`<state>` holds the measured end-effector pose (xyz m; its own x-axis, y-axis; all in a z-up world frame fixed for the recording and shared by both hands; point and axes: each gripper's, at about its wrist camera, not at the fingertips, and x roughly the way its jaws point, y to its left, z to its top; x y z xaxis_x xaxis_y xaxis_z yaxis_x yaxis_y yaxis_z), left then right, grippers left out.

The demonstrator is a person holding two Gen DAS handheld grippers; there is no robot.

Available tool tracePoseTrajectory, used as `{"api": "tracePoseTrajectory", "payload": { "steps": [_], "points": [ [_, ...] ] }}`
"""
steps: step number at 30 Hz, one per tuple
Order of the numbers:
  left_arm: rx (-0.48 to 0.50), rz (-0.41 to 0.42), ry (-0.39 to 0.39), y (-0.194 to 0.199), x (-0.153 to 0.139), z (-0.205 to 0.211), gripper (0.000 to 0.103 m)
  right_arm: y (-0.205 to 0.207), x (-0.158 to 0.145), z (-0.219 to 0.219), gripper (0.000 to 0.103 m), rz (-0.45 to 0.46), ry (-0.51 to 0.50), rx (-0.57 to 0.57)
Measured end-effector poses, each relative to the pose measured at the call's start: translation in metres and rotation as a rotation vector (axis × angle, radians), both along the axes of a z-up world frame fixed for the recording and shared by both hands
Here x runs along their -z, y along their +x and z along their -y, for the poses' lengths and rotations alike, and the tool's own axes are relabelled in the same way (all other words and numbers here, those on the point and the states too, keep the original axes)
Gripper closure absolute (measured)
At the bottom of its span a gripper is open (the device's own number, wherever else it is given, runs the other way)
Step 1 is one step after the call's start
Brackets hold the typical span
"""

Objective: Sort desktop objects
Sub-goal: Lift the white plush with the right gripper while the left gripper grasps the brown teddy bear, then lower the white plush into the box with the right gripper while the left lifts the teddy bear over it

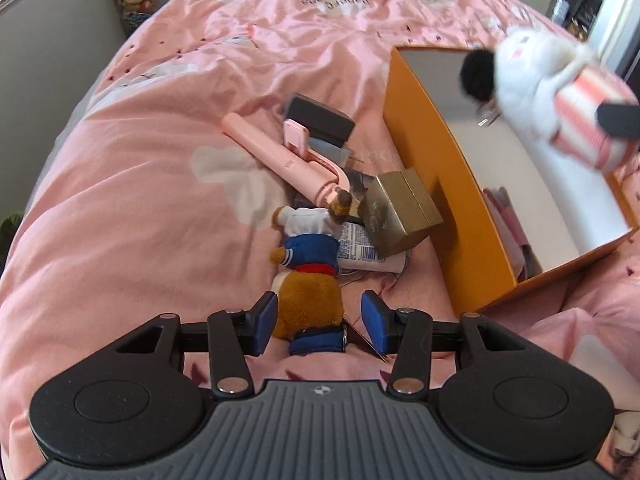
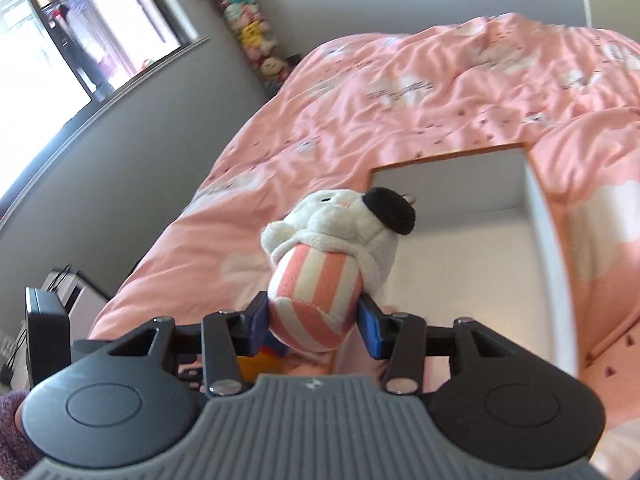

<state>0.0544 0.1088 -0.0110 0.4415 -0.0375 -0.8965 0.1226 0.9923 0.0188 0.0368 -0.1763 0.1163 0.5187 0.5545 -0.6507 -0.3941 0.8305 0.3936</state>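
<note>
On the pink duvet (image 1: pixel 132 184), left hand-held gripper (image 1: pixel 320 326) released; right hand-held gripper (image 2: pixel 314 322) grasps white plush (image 2: pixel 336 240).

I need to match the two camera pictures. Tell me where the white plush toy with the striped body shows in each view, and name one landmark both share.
Left wrist view: white plush toy at the upper right, blurred, above the orange box.
Right wrist view: white plush toy at the centre, its striped body clamped in the right gripper.
Shared landmark: the orange box on the pink bedding.

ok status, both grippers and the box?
Right gripper shut on white plush, above orange box. Left gripper open around brown plush. Nothing blocking.
</note>
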Motion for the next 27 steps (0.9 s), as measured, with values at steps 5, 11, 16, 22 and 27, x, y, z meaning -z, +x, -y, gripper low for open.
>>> {"api": "tracePoseTrajectory", "payload": {
  "steps": [5,11,16,22,27],
  "points": [
    [0.009,-0.074,0.096,0.018,0.034,0.010,0.047,0.019,0.016,0.033,0.054,-0.019,-0.059,0.080],
    [-0.010,-0.136,0.142,0.026,0.058,0.010,0.044,0.032,0.046,0.049,0.054,-0.027,-0.223,0.119],
    [-0.021,-0.150,0.146,0.033,0.066,0.011,0.042,0.037,0.073,0.056,0.054,-0.097,-0.278,0.123],
    [-0.035,-0.147,0.159,0.030,0.076,0.012,0.039,0.027,0.096,0.050,0.054,-0.067,-0.379,0.168],
    [-0.050,-0.144,0.159,0.028,0.074,0.011,0.046,0.025,0.106,0.046,0.053,-0.065,-0.415,0.178]
  ]
}}
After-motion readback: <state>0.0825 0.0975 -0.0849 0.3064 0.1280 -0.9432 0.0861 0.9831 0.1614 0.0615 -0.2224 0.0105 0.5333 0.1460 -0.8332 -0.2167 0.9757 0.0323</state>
